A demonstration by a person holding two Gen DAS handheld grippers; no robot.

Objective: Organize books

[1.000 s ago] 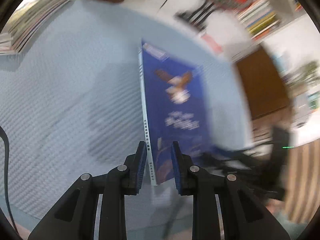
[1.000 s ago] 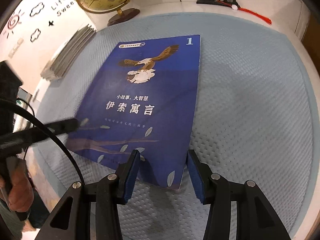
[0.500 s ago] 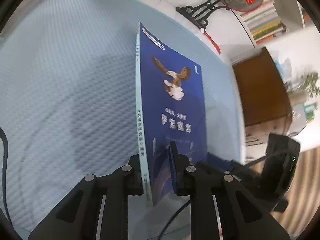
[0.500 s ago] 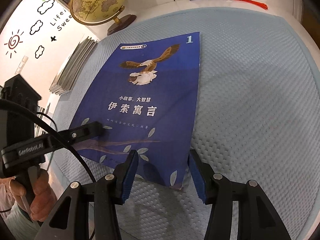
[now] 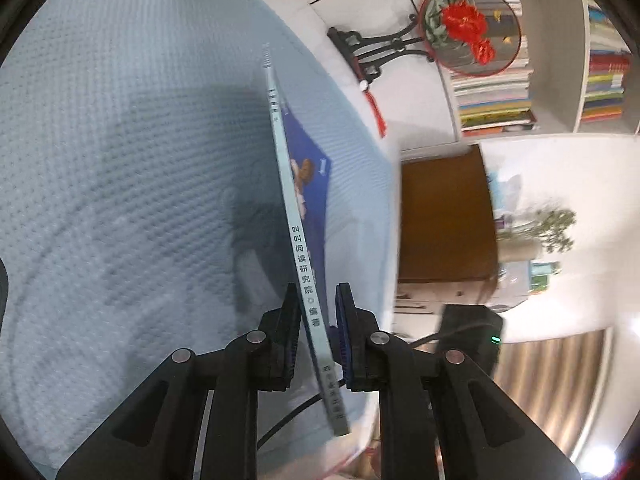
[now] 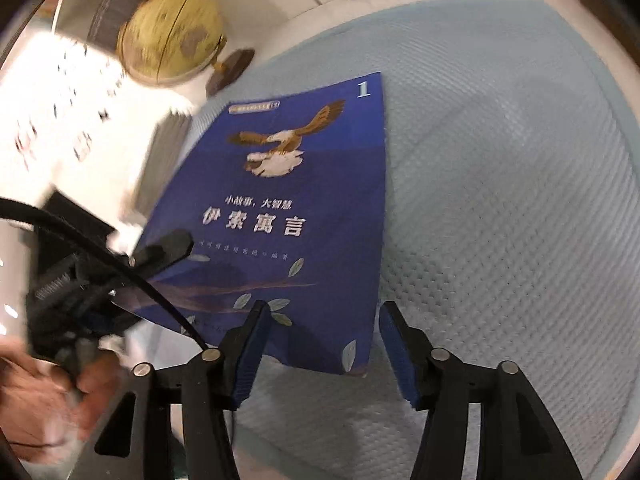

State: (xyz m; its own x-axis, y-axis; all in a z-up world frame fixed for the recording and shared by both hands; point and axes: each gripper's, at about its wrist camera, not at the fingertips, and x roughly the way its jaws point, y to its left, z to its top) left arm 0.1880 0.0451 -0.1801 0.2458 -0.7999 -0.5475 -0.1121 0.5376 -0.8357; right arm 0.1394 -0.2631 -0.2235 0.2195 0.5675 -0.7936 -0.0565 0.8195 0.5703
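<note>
Left tool (image 5: 316,340): closed on the spine end of the blue book (image 6: 288,216), pads on both faces. Half a second back the book lay at a shallow angle with most of its cover showing to the left wrist camera; now we see it nearly edge-on there, spine (image 5: 298,236) toward us, only a sliver of cover visible. We read this as the book tipped up on its spine side and lifted off the pale blue mat (image 5: 120,160) on the counter. The book's shadow on the mat has spread wider as well.

Right tool (image 6: 320,344): wide apart, holding nothing, hovering just by the book's lower edge, much as a second ago. The background has swung and blurred; the globe (image 6: 172,36) now sits closer to centre.

Meaning for the task: pick-up looks done; we judge the carry comes next, possibly toward the stacked books on the shelf (image 5: 492,92), though the destination is not shown.

Writing: cover shows a white "1" top right, an eagle, the line 小故事,大智慧 and the title 伊索寓言. Spine reads 叫叫阅读研究院 编著. Smaller print is too blurred to read.
</note>
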